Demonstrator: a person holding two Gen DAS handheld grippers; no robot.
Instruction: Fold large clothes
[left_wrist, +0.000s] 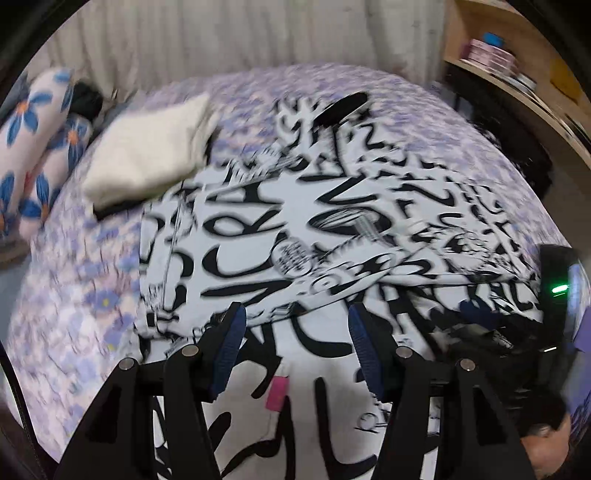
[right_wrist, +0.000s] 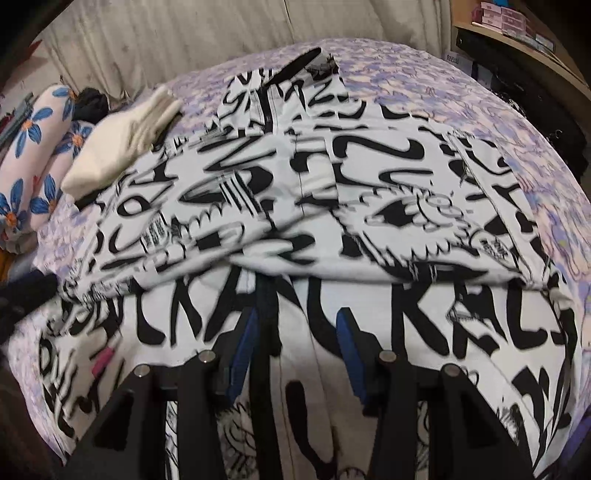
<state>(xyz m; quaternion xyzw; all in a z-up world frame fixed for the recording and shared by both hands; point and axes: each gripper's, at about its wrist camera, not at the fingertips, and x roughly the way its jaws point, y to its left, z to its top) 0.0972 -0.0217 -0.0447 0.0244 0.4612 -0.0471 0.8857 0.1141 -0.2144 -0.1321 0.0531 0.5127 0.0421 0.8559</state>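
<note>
On the bed (left_wrist: 74, 295) lies the printed garment (left_wrist: 258, 229), its far part folded over the near part. Above the garment's near edge, the left gripper (left_wrist: 295, 332) stands half open with nothing between its pads. Right gripper (right_wrist: 295, 339) is also partly open above the fold; a dark strip runs between its pads, grip unclear. Beside the garment sits a cream cloth (left_wrist: 147, 147).

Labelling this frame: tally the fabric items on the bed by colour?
Black-and-white printed garment: 1
Cream folded item: 1
Blue-flower pillow or roll: 1
Black item by the pillow, too blurred to identify: 1
Total: 4
</note>
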